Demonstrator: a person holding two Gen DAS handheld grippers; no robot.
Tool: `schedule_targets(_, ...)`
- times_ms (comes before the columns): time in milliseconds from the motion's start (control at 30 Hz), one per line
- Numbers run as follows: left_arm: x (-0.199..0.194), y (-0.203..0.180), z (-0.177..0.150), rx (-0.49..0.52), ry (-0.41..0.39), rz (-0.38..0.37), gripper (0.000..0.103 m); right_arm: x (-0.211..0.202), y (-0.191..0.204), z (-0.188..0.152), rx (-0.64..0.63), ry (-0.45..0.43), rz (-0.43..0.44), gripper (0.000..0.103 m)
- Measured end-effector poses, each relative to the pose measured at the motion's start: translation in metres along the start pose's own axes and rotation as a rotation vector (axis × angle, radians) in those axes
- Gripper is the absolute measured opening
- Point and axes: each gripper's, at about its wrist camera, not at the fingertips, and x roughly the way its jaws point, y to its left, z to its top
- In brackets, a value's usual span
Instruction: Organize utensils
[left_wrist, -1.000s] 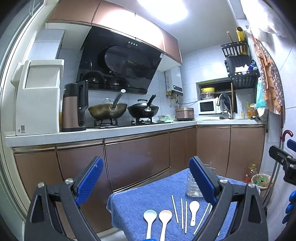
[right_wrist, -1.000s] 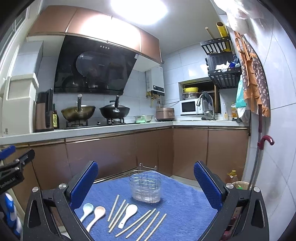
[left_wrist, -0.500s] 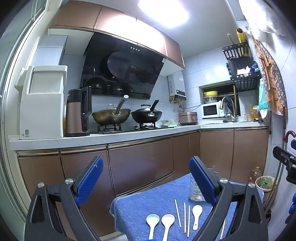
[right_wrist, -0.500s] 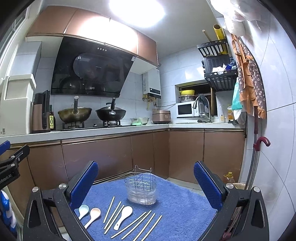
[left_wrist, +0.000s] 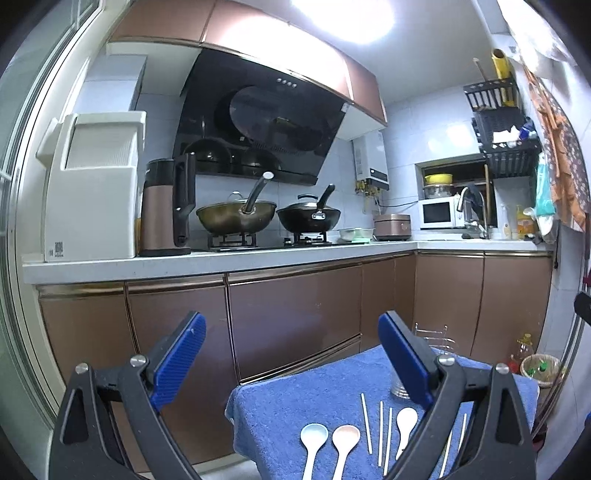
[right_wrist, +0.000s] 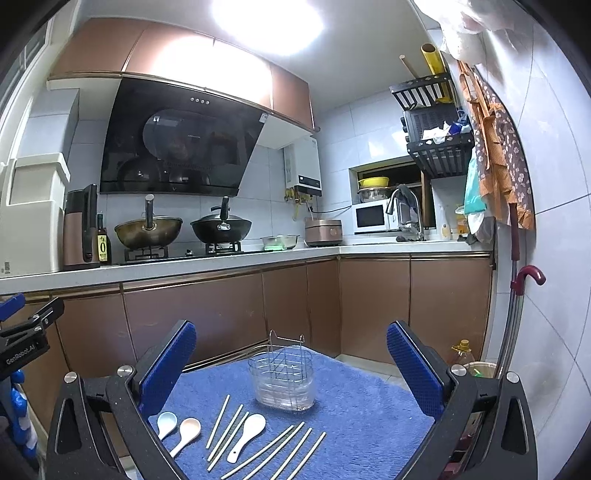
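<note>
Plainly, with both the left hand-held gripper (left_wrist: 291, 363) and right hand-held gripper (right_wrist: 291, 369) spread wide and empty, descend squarely over one chopstick (right_wrist: 218, 421) beside the wire holder (right_wrist: 282, 376).

An empty clear wire-framed holder (right_wrist: 282, 382) stands upright; in front of it lie three spoons (right_wrist: 246, 435), seemingly seven pale chopsticks (right_wrist: 264, 452) flat
</note>
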Motion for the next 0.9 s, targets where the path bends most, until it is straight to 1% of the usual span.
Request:
schedule_targets(133, 0.012, 0.012, -0.002, -0.073, 0.005, -0.021, 0.094, 0.013, -0.01, -0.004, 0.028, 0.031, 0.016, 0.103)
schedule_targets(200, 0.021, 0.016, -0.004, -0.105, 0.04, -0.072, 0.094, 0.022, -0.013, -0.009, 0.035, 0.062, 0.017, 0.103)
schedule_targets(233, 0.028, 0.015, -0.006, -0.1, 0.072, -0.095, 0.094, 0.026, -0.015, -0.011, 0.038, 0.076, 0.02, 0.103)
schedule_targets(300, 0.041, 0.009, -0.012, -0.069, 0.124, -0.121, 0.094, 0.04, -0.02, -0.019, 0.057, 0.131, 0.029, 0.103)
schedule_targets(367, 0.055, 0.0, -0.018, -0.024, 0.202, -0.159, 0.094, 0.049, -0.024, -0.025, 0.076, 0.17, 0.036, 0.103)
schedule_targets(400, 0.061, -0.004, -0.022, -0.017, 0.235, -0.173, 0.094, 0.054, -0.026, -0.029, 0.085, 0.188, 0.037, 0.103)
schedule_targets(467, 0.074, -0.009, -0.029, -0.027, 0.285, -0.212, 0.094, 0.066, -0.033, -0.037, 0.115, 0.24, 0.042, 0.103)
schedule_targets(567, 0.095, -0.018, -0.041, -0.033, 0.367, -0.249, 0.094, 0.084, -0.045, -0.05, 0.153, 0.319, 0.032, 0.103)
schedule_targets(667, 0.126, -0.028, -0.057, -0.034, 0.491, -0.296, 0.094, 0.104, -0.055, -0.065, 0.176, 0.404, 0.014, 0.103)
schedule_targets(767, 0.159, -0.038, -0.074, -0.044, 0.61, -0.34, 0.094, 0.127, -0.066, -0.081, 0.22, 0.505, 0.035, 0.103)
schedule_targets(800, 0.167, -0.042, -0.079, -0.045, 0.638, -0.35, 0.094, 0.134, -0.069, -0.087, 0.226, 0.533, 0.037, 0.101)
schedule_targets(867, 0.19, -0.05, -0.09, -0.044, 0.711, -0.364, 0.093, 0.152, -0.075, -0.1, 0.248, 0.607, 0.056, 0.091)
schedule_targets(900, 0.201, -0.054, -0.095, -0.043, 0.744, -0.369, 0.093, 0.16, -0.077, -0.106, 0.262, 0.639, 0.065, 0.083)
